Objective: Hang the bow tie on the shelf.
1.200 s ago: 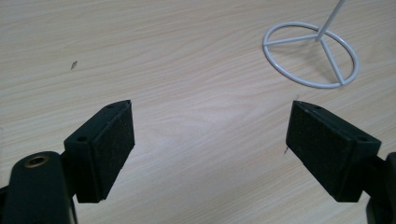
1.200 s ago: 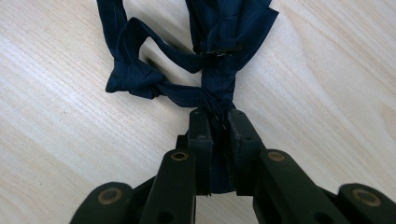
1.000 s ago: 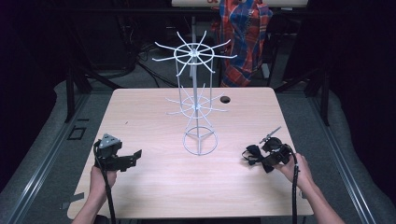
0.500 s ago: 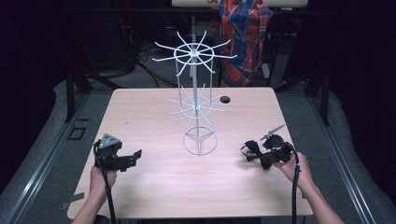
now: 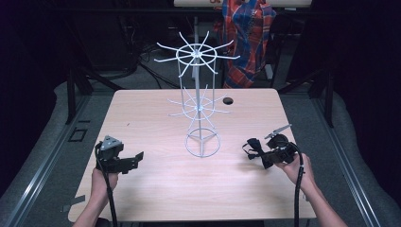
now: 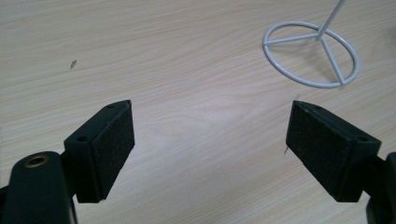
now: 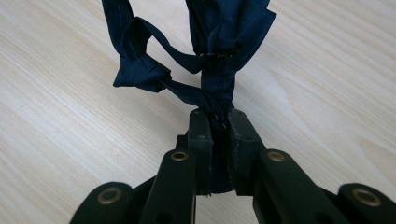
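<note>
A dark navy bow tie [image 7: 215, 42] with its strap hangs from my right gripper [image 7: 218, 121], whose jaws are shut on the fabric. In the high view this gripper [image 5: 259, 153] is at the table's right, and the bow tie [image 5: 252, 145] points left toward the white wire rack [image 5: 202, 94]. The rack stands upright mid-table with two tiers of radiating hooks. My left gripper [image 5: 137, 158] is at the table's left, open and holding nothing. In its own view, its jaws [image 6: 210, 135] stand wide apart over bare wood, with the rack's ring base [image 6: 310, 53] at the upper right.
The light wooden table [image 5: 142, 113] has a small dark round hole [image 5: 228, 100] behind the rack. A person in a plaid shirt [image 5: 248, 38] stands beyond the far edge. Dark stands and cables surround the table.
The right gripper has shifted slightly with the bow tie still held. The left gripper has stayed put.
</note>
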A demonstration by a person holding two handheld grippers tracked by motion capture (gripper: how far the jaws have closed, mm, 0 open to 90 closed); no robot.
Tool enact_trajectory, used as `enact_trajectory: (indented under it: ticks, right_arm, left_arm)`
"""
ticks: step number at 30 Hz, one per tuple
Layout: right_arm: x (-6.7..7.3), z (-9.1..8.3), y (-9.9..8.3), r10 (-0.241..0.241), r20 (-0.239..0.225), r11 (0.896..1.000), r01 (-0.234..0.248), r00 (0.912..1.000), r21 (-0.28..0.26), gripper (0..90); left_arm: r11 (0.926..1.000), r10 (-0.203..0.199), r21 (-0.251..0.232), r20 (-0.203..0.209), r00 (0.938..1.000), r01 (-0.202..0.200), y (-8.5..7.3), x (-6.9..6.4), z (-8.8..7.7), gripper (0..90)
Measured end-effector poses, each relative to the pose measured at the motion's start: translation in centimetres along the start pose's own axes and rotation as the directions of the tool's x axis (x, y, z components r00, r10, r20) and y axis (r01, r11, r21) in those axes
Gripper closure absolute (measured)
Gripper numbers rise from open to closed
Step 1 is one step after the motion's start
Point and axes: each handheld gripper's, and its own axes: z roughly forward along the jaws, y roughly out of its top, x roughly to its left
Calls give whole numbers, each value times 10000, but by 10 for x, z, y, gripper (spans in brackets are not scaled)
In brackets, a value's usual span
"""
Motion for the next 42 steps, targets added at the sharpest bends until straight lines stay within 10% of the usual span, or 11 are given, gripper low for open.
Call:
enact_trajectory:
  ticks: [42]
  right_arm:
    - [2,-3,22,199,284,9953,-171,9994,-949,819]
  left_arm:
    - [10000,33,75,0,10000,-33,0,0,2,157]
